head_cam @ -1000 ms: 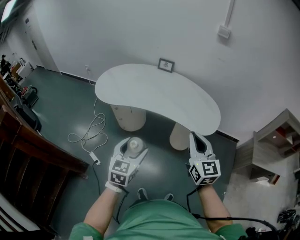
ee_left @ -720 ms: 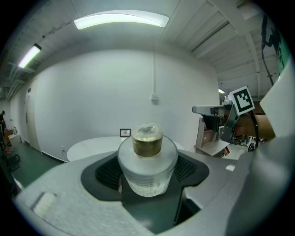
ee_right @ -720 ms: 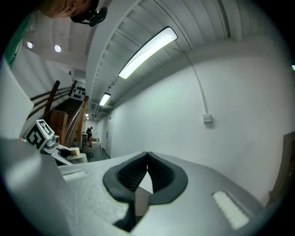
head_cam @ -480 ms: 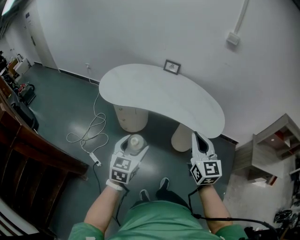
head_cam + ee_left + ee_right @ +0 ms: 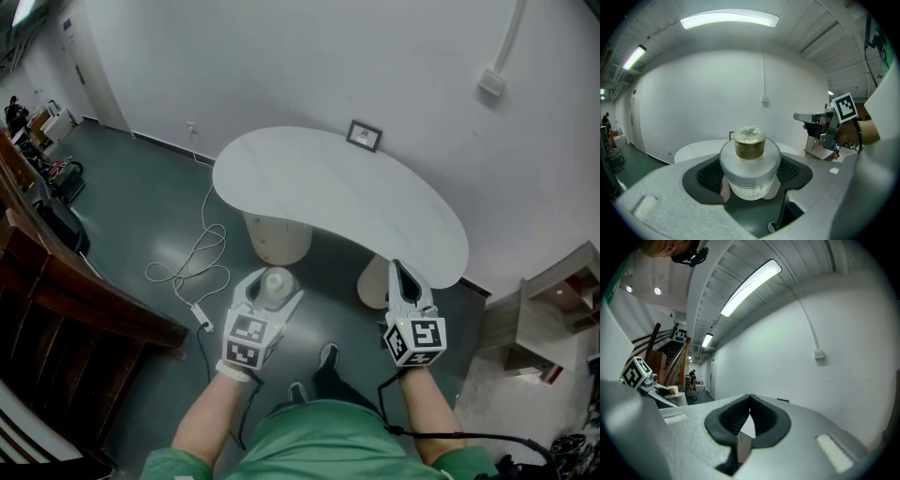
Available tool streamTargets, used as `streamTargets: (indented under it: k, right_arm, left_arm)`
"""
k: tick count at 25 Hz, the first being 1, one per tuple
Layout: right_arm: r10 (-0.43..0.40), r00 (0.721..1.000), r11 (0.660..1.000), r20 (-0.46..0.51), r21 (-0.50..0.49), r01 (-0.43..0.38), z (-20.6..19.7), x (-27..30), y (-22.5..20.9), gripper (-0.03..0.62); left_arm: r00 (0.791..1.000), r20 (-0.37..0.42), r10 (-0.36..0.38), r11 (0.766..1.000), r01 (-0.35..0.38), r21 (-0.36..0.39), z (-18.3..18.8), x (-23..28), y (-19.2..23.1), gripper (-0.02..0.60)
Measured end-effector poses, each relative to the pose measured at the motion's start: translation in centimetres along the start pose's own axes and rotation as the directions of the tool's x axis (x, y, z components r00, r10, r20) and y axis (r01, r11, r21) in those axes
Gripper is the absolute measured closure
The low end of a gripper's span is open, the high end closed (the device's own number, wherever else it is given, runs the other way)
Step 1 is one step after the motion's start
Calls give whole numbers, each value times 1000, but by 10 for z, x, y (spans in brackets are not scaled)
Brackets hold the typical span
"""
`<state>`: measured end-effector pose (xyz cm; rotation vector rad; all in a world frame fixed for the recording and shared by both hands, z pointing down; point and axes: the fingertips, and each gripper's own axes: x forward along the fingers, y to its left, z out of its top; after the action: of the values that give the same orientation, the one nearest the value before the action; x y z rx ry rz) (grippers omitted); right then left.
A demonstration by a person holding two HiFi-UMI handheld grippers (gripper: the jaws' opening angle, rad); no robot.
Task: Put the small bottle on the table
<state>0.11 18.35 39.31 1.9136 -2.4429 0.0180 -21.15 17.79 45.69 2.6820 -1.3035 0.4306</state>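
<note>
My left gripper is shut on a small clear bottle with a brownish cap, held upright between the dark pads. From the head view the bottle hangs over the floor, short of the white kidney-shaped table. My right gripper is shut with nothing in it, its tips near the table's near right edge. In the right gripper view the dark pads meet at the tips, and the left gripper with the bottle shows at far left.
A small framed picture stands at the table's far edge against the white wall. A white cable lies looped on the dark green floor at left. Wooden stairs run along the left, a shelf unit at right.
The view has shifted toward the table, which now sits a little lower and more to the right. Both grippers hold the same poses; the bottle stays gripped.
</note>
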Motion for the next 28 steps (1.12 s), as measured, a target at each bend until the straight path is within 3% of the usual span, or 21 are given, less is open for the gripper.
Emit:
streamTargets:
  k: [15, 28]
  right_arm:
    - [79, 997, 995, -5, 57, -78, -11, 119, -68, 592]
    - [161, 987, 982, -26, 102, -157, -29, 189, -108, 592]
  left_arm:
    - [998, -46, 50, 999, -51, -14, 31, 116, 36, 238]
    - [991, -79, 103, 994, -107, -38, 47, 181, 53, 238]
